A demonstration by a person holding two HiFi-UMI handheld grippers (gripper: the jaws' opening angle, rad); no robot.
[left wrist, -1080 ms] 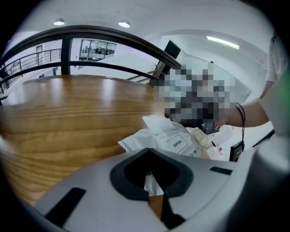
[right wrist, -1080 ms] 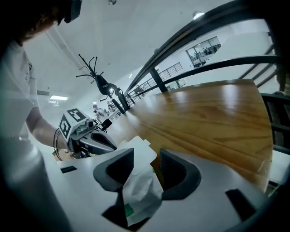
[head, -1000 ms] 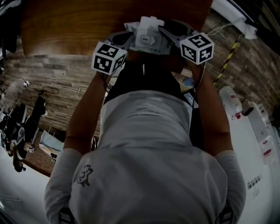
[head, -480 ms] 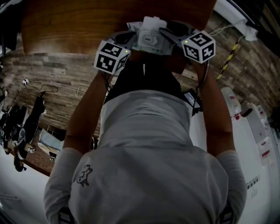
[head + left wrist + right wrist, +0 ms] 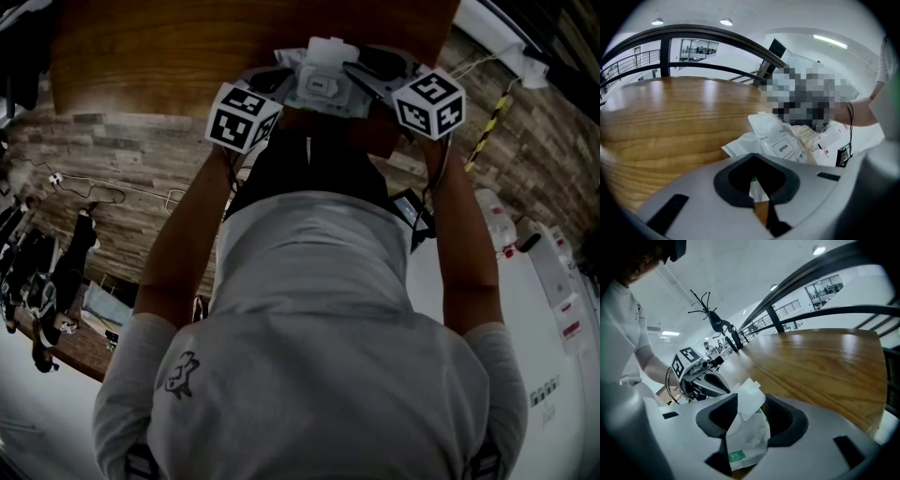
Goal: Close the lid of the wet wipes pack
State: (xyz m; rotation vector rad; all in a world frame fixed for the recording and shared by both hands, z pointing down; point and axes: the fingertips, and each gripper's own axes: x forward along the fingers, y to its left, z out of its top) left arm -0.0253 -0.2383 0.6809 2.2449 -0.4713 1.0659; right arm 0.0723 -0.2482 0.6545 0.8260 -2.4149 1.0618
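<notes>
The white wet wipes pack (image 5: 321, 86) lies at the near edge of the wooden table (image 5: 169, 56). Its lid flap (image 5: 765, 127) stands up behind the "OPEN" label (image 5: 783, 148). My left gripper (image 5: 279, 82) is at the pack's left end, jaws nearly together with a corner of the wrapper pinched between them (image 5: 757, 190). My right gripper (image 5: 364, 71) is at the right end. Its jaws have just been opening, and the crinkled end of the pack (image 5: 745, 441) lies loosely between them, the flap (image 5: 751, 398) upright beyond.
The person's torso and arms fill most of the head view. Stone-patterned floor (image 5: 122, 159) with cables lies below the table edge, and white equipment (image 5: 553, 281) stands at the right. A dark railing (image 5: 717, 35) curves behind the table.
The right gripper's marker cube has rolled slightly and both cubes have shifted a little. The pack and its raised flap stay where they were.
</notes>
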